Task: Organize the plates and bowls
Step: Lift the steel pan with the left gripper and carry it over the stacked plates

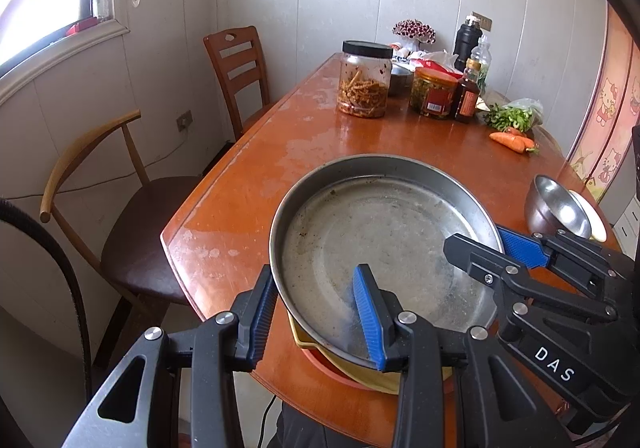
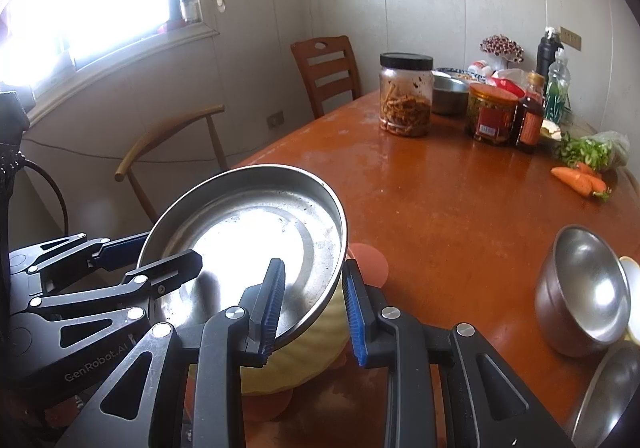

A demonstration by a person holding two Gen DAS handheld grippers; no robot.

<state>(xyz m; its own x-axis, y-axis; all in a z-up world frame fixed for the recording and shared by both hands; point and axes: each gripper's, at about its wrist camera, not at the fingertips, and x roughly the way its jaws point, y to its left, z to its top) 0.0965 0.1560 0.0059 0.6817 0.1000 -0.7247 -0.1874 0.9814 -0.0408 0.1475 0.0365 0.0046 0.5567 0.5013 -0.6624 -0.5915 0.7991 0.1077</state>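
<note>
A wide, scuffed steel pan (image 1: 384, 232) (image 2: 256, 232) hangs tilted over the near corner of the wooden table (image 1: 320, 136). My left gripper (image 1: 316, 276) is shut on its near rim, one blue pad inside and one outside. My right gripper (image 2: 313, 264) is shut on the opposite rim and shows at the right of the left wrist view (image 1: 480, 240). The left gripper (image 2: 168, 248) appears at the left of the right wrist view. Right under the pan are a yellow dish (image 2: 304, 360) (image 1: 360, 372) and a red plate (image 1: 320, 364). Whether the pan touches them is hidden.
A steel bowl (image 2: 584, 288) (image 1: 560, 208) leans on a white bowl (image 2: 634, 288) at the right, with another steel dish (image 2: 612, 396) nearer. Jars (image 1: 366, 82), bottles (image 1: 468, 96), greens (image 1: 516, 116) and carrots (image 1: 512, 142) fill the far end. Two chairs (image 1: 140, 240) stand on the left.
</note>
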